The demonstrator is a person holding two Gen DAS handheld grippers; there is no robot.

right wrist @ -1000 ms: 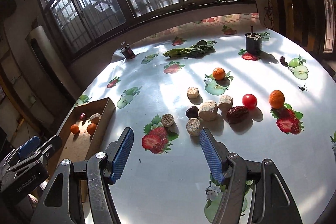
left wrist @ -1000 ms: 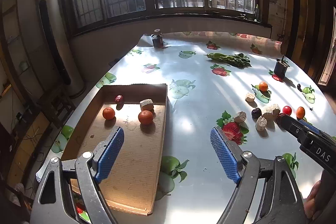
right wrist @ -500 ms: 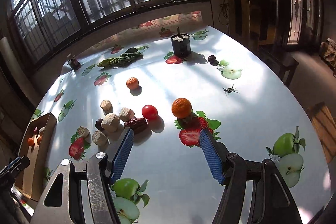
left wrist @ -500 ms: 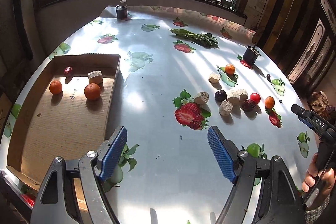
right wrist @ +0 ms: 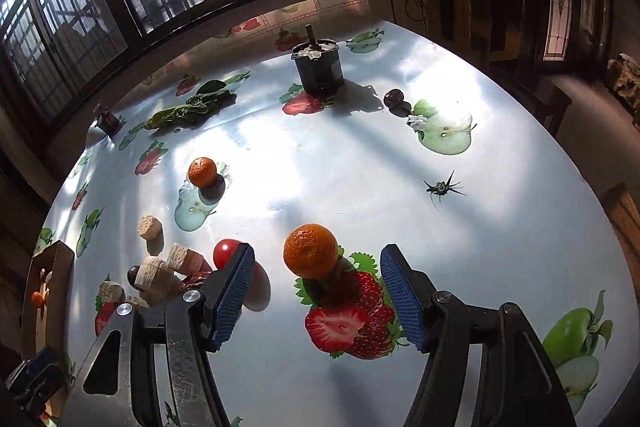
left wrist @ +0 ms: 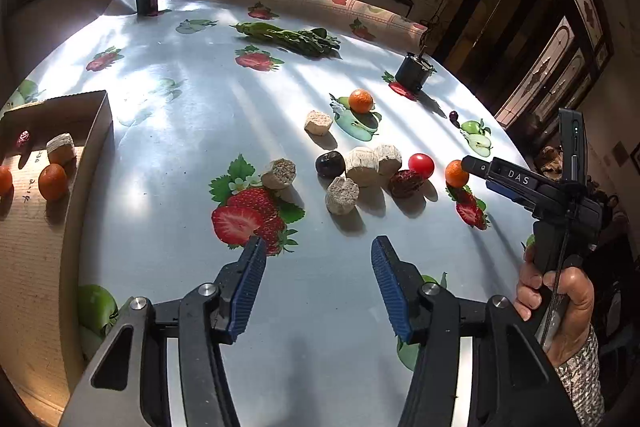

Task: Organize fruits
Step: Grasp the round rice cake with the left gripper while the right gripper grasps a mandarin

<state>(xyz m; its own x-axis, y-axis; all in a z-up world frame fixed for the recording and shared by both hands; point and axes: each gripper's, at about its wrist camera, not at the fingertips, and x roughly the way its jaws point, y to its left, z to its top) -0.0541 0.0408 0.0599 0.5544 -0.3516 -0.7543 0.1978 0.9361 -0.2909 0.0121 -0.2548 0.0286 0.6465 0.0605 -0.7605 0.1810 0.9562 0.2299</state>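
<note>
My right gripper [right wrist: 316, 259] is open, its blue pads on either side of an orange tangerine [right wrist: 310, 250] that rests on the table; in the left wrist view that tangerine [left wrist: 455, 173] sits at the right gripper's tip. My left gripper [left wrist: 318, 251] is open and empty above the tablecloth, short of a cluster of a red tomato [left wrist: 421, 165], a red date [left wrist: 405, 182], a dark plum [left wrist: 329, 163] and several beige chunks [left wrist: 361, 166]. A second tangerine [left wrist: 361, 100] lies farther back. The cardboard tray [left wrist: 86, 163] at left holds tangerines, a chunk and a date.
A dark can [right wrist: 317, 69] stands at the back, a small dark fruit [right wrist: 394, 98] to its right. Green leafy vegetables [left wrist: 288, 37] and a small dark jar [left wrist: 146, 1] lie near the window. A spiky stem piece [right wrist: 442, 187] lies on the cloth. The table edge curves at right.
Both grippers swung right and forward. The right gripper closed in on the tangerine, which now lies between its open pads. The left gripper left the tray and faces the fruit cluster.
</note>
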